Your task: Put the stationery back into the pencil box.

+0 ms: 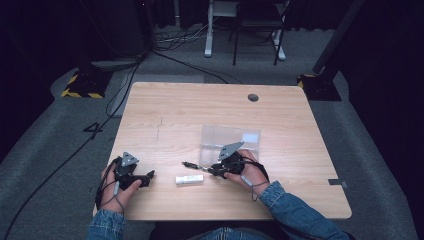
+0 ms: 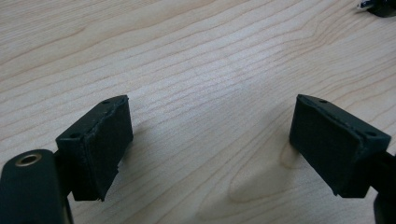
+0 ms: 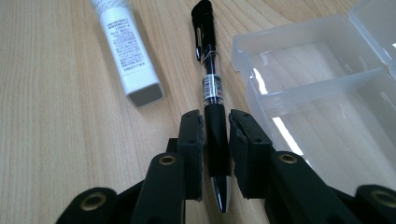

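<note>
Right gripper (image 3: 215, 140) low over the worktop (image 3: 56, 140), jaws closed in on a black pen (image 3: 212, 84). The pads sit tight against the pen's rubber grip section on both sides, so a grip on the pen. Metal tip pokes back toward the camera between the jaws, clip end runs away from them. The pen looks to lie flat on the wood, or barely off it; can't tell which. Holding it near the tip end leaves most of the barrel sticking out past the jaws, probably so it can be swung over and laid down lengthwise.

Just left of the jaws and a bit ahead: a white tube (image 3: 127, 51) with printed text, flat end facing the jaws, lying beside the pen but apart from it. Likely the next thing to go.

Right of the jaws, close by the pen: a clear plastic box (image 3: 322, 84), lid open, divider inside, compartments look bare. Set near so the carry is short. My guess is the pen goes in there.

In the high view, the right gripper (image 1: 207, 169) holds the pen (image 1: 192, 165) with the tube (image 1: 189, 179) just below it and the box (image 1: 230, 140) behind the hand.

Left gripper (image 2: 210, 140): jaws wide open, nothing between them, just bare wood. In the high view it (image 1: 147, 176) rests at the near left of the worktop, well apart from the things, parked and waiting.
</note>
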{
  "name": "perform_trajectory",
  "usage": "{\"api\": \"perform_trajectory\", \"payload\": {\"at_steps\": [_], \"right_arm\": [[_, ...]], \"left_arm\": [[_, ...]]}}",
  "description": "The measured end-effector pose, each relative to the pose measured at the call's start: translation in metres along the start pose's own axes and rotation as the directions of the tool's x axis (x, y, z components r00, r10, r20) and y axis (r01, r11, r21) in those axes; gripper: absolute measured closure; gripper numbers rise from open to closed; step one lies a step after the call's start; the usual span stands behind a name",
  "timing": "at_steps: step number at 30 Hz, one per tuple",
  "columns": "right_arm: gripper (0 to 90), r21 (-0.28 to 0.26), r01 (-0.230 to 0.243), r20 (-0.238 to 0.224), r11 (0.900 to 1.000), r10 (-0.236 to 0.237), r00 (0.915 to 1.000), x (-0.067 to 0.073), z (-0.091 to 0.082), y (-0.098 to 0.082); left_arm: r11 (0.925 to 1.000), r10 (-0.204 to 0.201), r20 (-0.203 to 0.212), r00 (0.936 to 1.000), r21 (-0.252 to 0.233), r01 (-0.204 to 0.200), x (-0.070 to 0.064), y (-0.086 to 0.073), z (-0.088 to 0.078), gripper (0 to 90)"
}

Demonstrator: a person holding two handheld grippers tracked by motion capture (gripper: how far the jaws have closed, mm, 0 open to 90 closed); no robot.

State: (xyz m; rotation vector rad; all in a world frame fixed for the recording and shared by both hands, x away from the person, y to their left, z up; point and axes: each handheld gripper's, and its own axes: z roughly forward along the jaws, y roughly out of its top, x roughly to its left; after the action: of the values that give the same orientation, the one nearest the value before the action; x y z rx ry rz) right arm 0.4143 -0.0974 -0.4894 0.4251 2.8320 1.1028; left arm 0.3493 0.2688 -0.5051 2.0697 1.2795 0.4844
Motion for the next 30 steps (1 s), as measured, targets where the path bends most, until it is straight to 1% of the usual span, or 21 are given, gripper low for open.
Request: {"api": "perform_trajectory", "payload": {"at_steps": [4,7,12,16,23,27,29,30], "right_arm": [[76.0,-0.002,0.002,-0.001,1.0,-0.002,1.0,-0.0005,0.0012,-0.0004],[80.4,0.001,0.013,0.004,1.0,-0.013,0.9999,-0.0003,0.0012,-0.0002],[81.0,0.006,0.028,0.004,1.0,-0.028,0.9996,0.0007,0.0012,0.0006],[81.2,0.011,0.063,0.002,0.998,-0.063,0.998,0.0012,0.0009,0.001],[81.4,-0.004,0.06,0.013,0.998,-0.06,0.9981,0.0021,0.0,0.0],[81.5,-0.011,0.075,0.003,0.997,-0.075,0.9972,0.0022,-0.004,0.002],[81.6,-0.015,0.073,0.003,0.997,-0.073,0.9973,0.0029,-0.0052,0.0025],[81.5,-0.026,0.071,0.002,0.997,-0.071,0.9975,0.0039,-0.0075,0.0038]], "left_arm": [[1.0,0.0,0.0,1.0,0.0,0.0,0.0,0.0,0.0,13.6],[1.0,0.0,0.0,1.0,0.0,0.0,0.0,0.0,0.0,13.6],[1.0,0.0,0.0,1.0,0.0,0.0,0.0,0.0,0.0,13.6],[1.0,0.001,0.0,1.0,0.0,-0.001,0.0,0.0,0.0,13.6],[1.0,0.0,0.0,1.0,0.001,0.0,0.0,0.0,0.0,13.6],[1.0,0.0,0.0,1.0,0.0,0.0,0.0,0.0,0.0,13.6],[1.0,0.0,0.0,1.0,0.0,0.0,0.0,0.0,0.0,13.6],[1.0,0.001,0.0,1.0,0.001,-0.001,0.0,0.0,0.0,13.6]]}}
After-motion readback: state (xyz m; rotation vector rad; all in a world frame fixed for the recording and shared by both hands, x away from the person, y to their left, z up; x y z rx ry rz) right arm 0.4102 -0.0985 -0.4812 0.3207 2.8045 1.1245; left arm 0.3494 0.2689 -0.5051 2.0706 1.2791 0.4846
